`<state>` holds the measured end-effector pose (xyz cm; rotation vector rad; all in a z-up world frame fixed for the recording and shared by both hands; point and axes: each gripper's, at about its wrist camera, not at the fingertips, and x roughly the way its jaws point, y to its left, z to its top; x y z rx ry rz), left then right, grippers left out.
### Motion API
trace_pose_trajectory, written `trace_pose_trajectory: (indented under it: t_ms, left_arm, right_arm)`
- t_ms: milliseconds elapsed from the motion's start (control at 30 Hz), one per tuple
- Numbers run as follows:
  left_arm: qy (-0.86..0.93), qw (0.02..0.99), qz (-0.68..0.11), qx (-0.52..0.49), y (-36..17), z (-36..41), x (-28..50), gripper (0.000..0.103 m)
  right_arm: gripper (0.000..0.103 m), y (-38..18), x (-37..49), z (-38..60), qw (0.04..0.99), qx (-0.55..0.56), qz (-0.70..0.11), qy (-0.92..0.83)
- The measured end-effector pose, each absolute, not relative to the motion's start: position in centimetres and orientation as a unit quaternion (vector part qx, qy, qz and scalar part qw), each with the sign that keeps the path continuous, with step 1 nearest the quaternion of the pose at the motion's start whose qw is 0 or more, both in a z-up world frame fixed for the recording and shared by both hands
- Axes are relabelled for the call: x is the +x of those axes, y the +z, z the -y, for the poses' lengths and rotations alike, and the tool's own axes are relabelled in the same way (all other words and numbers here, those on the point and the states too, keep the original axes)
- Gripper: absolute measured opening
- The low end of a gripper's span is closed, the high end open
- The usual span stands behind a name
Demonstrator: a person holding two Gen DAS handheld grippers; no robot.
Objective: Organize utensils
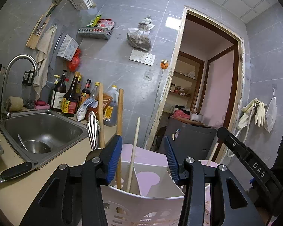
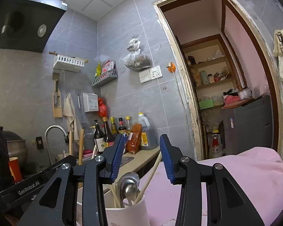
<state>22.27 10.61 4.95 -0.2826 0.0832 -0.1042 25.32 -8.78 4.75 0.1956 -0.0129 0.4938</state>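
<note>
A white perforated utensil holder [image 1: 141, 205] with inner dividers stands right under my left gripper [image 1: 144, 158], which is open and empty above it. Wooden handles [image 1: 120, 128] and a pale chopstick [image 1: 133, 156] stand in the holder; a silver ornate handle [image 1: 93, 130] rises at its left. My right gripper [image 2: 141, 158] is open and empty above a white cup section [image 2: 128, 214] that holds metal spoons [image 2: 129, 185] and chopsticks [image 2: 151, 177]. The right gripper's body shows in the left wrist view [image 1: 254, 162].
A steel sink [image 1: 41, 128] with a colander and tap [image 1: 18, 79] is at left; a black-handled knife [image 1: 11, 173] lies on the counter. Sauce bottles [image 1: 69, 96] line the wall. A pink cloth surface [image 2: 245, 175] is at right, with a doorway [image 2: 226, 84] behind.
</note>
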Motion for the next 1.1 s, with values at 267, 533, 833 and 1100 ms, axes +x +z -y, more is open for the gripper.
trace_pose_trajectory:
  t_ms: [267, 533, 833, 1100]
  left_arm:
    - [-0.058, 0.988, -0.056, -0.13, 5.0, -10.2, 21.7, 0.055]
    - [-0.061, 0.988, -0.072, -0.123, 4.9, -9.7, 20.2, 0.077]
    - [-0.074, 0.984, -0.106, -0.123, 4.1, -9.5, 18.9, 0.096]
    - [-0.093, 0.982, -0.117, -0.12, 4.0, -8.8, 16.9, 0.098]
  right_arm:
    - [0.049, 4.8, 23.8, 9.8, 0.969, 0.085, -0.004, 0.23]
    - [0.071, 4.7, 21.7, 11.5, 0.974, 0.083, -0.017, 0.212]
    - [0.09, 4.7, 18.9, 13.2, 0.978, 0.075, -0.031, 0.192]
    - [0.103, 4.7, 15.9, 15.3, 0.982, 0.079, -0.04, 0.165]
